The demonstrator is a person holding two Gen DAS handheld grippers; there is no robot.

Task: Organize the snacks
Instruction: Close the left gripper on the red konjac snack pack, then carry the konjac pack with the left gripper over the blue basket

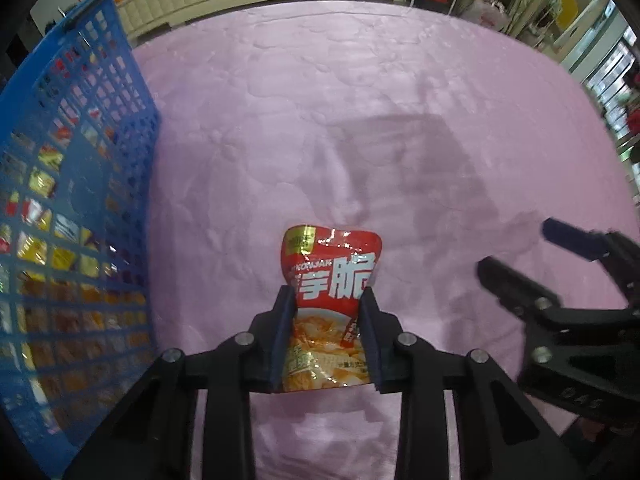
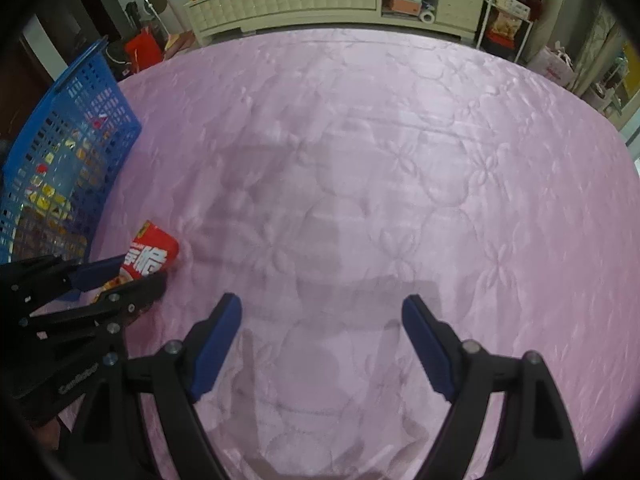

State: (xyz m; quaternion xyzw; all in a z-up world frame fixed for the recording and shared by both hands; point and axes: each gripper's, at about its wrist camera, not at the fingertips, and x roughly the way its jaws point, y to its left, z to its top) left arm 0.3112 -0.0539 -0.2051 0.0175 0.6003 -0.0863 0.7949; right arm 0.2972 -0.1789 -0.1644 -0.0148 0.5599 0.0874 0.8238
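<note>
Low in the centre of the left view, the left claw (image 1: 326, 330) pinches a light, crinkly, slippery pouch (image 1: 330, 280) by its lower sides, probably best gripped there, while the right claw (image 2: 322, 344) hangs spread beside the basket (image 1: 80, 184).

Over the pink quilted bed (image 2: 360, 140), the right gripper (image 2: 322, 304) hangs with jaws wide apart, while the left gripper (image 2: 140, 272) clamps a red snack packet (image 2: 154, 250) beside the blue basket (image 2: 96, 92).
</note>
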